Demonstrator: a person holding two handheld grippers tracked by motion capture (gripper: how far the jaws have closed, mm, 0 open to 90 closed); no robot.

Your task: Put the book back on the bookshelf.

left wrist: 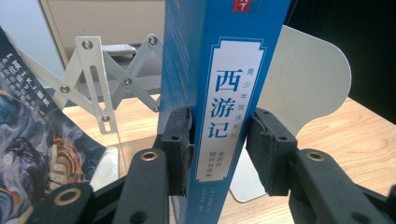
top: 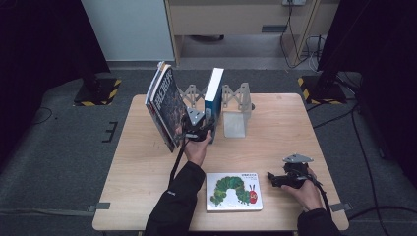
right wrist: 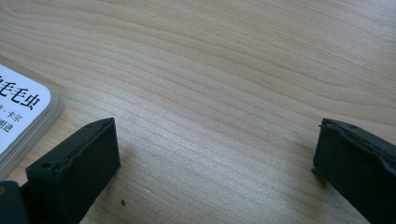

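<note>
Two books stand in the folding rack [top: 236,98] at the far side of the table [top: 285,128]: a dark one [top: 164,105] leaning left at its left end, and a blue book [top: 214,101] upright near the middle, just left of the rack's pale end plate [top: 235,124]. A third, the caterpillar book [top: 233,191], lies flat near the table's front edge.

The blue book is thick, with a white label panel on its spine bearing large blue Chinese characters and a small red patch at the top. Its long axis runs straight up, spine facing the person, bottom edge on the table.

The left gripper [left wrist: 219,140] has its fingers [left wrist: 180,140] on either side of the spine low down, the left one against the cover, the right just beside it; a firm pinch cannot be told. The right gripper [top: 275,179] rests on the table right of the caterpillar book, fingers [right wrist: 79,163] spread wide over bare wood.
</note>
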